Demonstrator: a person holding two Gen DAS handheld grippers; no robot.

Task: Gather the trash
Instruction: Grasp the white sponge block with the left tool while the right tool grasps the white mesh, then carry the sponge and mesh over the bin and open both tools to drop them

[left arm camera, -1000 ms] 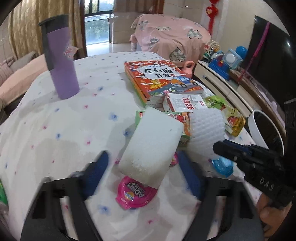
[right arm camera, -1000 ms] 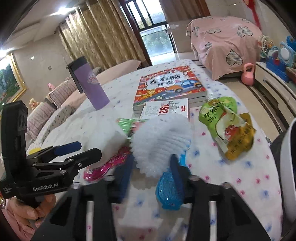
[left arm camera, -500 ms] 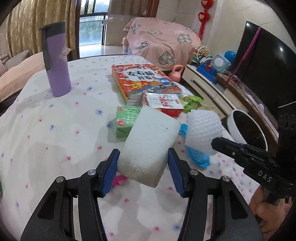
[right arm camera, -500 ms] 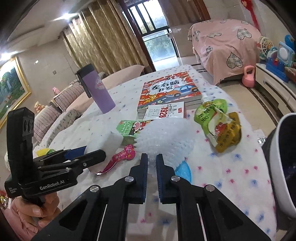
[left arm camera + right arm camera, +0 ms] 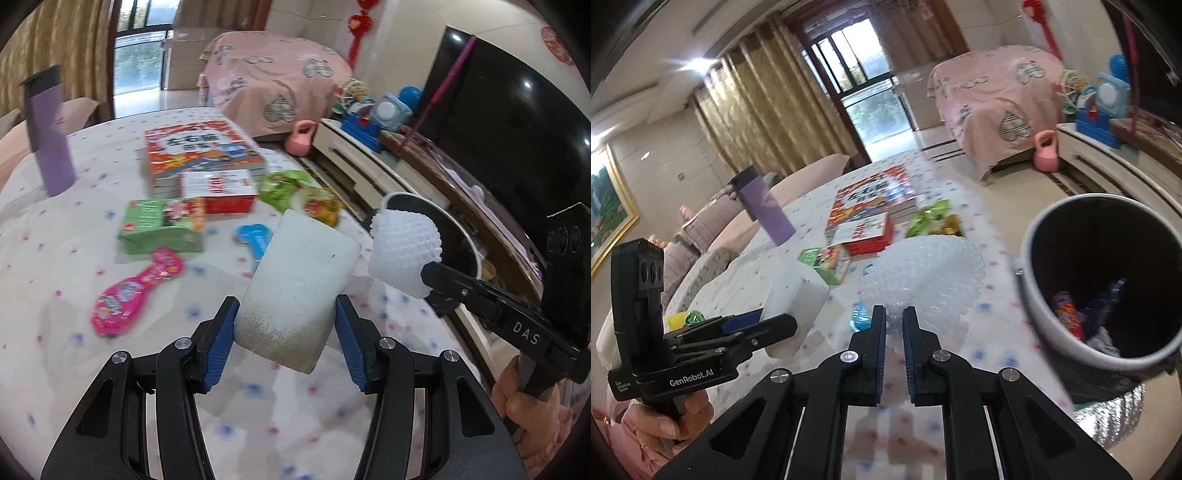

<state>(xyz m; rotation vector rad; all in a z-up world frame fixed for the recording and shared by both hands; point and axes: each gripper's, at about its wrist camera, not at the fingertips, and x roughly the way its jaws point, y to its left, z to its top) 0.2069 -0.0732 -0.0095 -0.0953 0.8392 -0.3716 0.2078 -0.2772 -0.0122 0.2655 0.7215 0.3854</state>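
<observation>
Left gripper clamps foam block, right gripper pinches foam net; both now lifted toward bin.

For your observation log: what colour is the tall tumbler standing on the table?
Purple body with a dark lid; tumbler shows best in the left wrist view.

Purple tumbler upright; book stack; possibly calendar beside.

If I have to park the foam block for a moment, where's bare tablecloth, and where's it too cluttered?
Bare cloth lies left of the pink wrapper and in front of the purple tumbler. Also bare: the near strip under the left gripper. Crowded: around the green box, books and blue wrapper.
</observation>
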